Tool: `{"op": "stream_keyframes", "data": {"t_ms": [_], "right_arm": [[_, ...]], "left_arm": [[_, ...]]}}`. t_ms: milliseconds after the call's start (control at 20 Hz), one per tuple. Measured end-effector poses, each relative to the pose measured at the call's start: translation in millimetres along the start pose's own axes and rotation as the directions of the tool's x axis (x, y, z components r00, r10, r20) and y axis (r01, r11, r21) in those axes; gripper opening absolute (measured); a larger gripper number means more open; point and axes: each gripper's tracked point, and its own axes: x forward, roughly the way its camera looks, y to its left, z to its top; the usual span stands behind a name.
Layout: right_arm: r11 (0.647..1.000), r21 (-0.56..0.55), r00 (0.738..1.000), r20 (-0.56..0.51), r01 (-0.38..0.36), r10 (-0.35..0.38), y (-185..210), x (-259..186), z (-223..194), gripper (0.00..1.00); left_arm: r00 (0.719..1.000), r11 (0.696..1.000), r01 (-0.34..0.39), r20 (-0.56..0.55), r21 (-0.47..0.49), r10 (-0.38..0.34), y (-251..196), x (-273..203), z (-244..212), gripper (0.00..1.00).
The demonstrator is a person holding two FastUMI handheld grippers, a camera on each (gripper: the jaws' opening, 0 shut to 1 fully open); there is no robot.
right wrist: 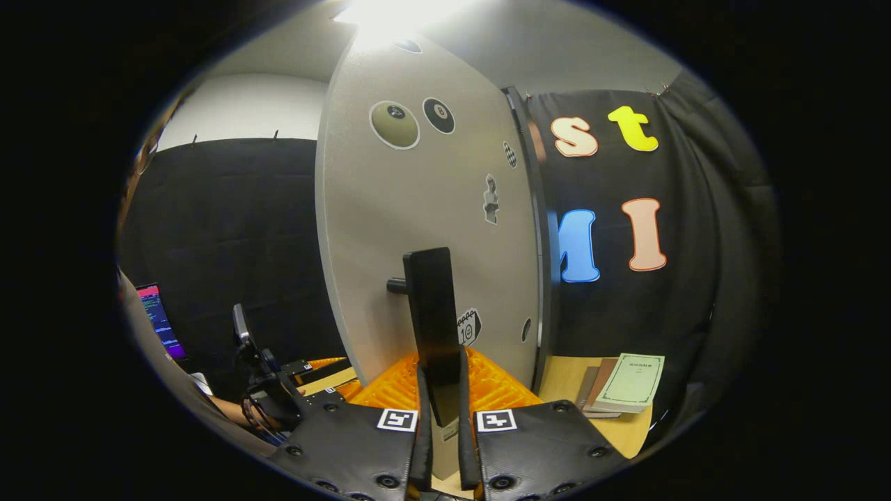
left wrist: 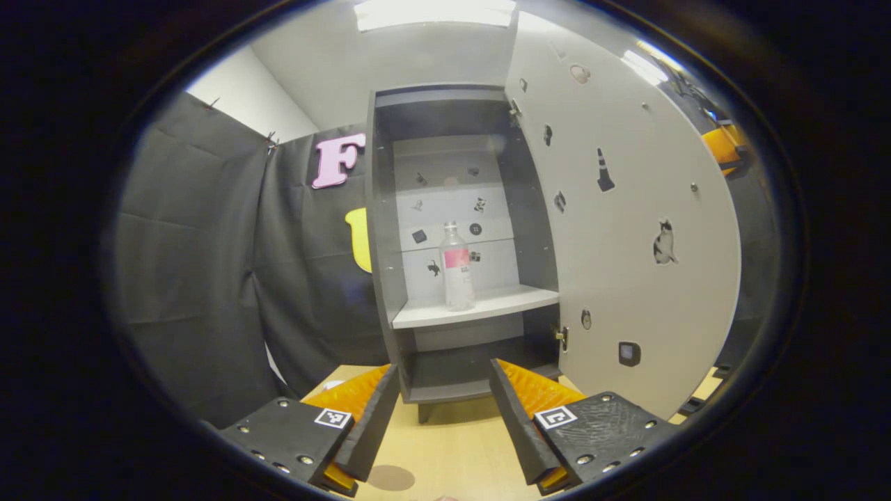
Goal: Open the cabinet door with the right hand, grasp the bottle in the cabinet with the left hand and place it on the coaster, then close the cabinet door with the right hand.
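Bottle (left wrist: 456, 268) stands upright on the pale shelf (left wrist: 480, 307) inside the open cabinet (left wrist: 379, 229), long axis vertical, cap pointing to twelve o'clock and base square on the board, a pink band round its middle. From the left gripper (left wrist: 443, 417) it sits dead ahead at twelve o'clock, well apart from the fingers, which are spread wide with nothing between them, over the wooden table (left wrist: 452, 452). A dark round coaster (left wrist: 390, 477) lies on the table at six o'clock, close by the left finger. Door (left wrist: 626, 229) swings out at three o'clock of the bottle, stickers scattered over its inner face. In the right gripper view, the right gripper (right wrist: 440, 445) is clamped on the door's black handle (right wrist: 431, 320), a tall bar with its long axis running twelve to six, both fingers pressing its lower end. Booklets (right wrist: 630, 383) lie on the table at four o'clock of the handle
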Motion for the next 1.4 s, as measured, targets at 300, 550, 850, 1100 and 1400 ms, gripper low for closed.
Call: {"op": "stream_keyframes", "data": {"t_ms": [300, 550, 850, 1100, 1400], "right_arm": [[0.993, 0.039, 0.993, 0.039, 0.107, -0.109, -26, -7, 2, 0.14], [0.997, 0.017, 0.995, 0.061, 0.079, -0.080, -23, -6, 4, 0.14], [0.997, -0.031, 0.997, 0.045, 0.064, -0.062, -29, -40, -4, 0.27], [0.969, -0.035, 0.967, 0.081, 0.244, -0.240, -87, -76, -9, 0.59], [0.885, -0.037, 0.884, 0.087, 0.464, -0.460, -140, -100, -25, 0.97]], "left_arm": [[1.000, 1.000, -0.001, -0.002, 0.003, 0.001, -4, 1, 1, 0.78], [1.000, 1.000, -0.004, 0.006, 0.007, 0.004, -10, 1, 3, 0.78], [0.999, 0.999, -0.033, 0.010, -0.008, 0.033, -14, 4, 8, 0.78], [0.999, 0.999, -0.012, 0.030, -0.032, 0.013, -23, 13, 20, 0.78], [0.997, 0.998, 0.056, 0.056, -0.029, -0.055, -30, 30, 35, 0.79]]}}
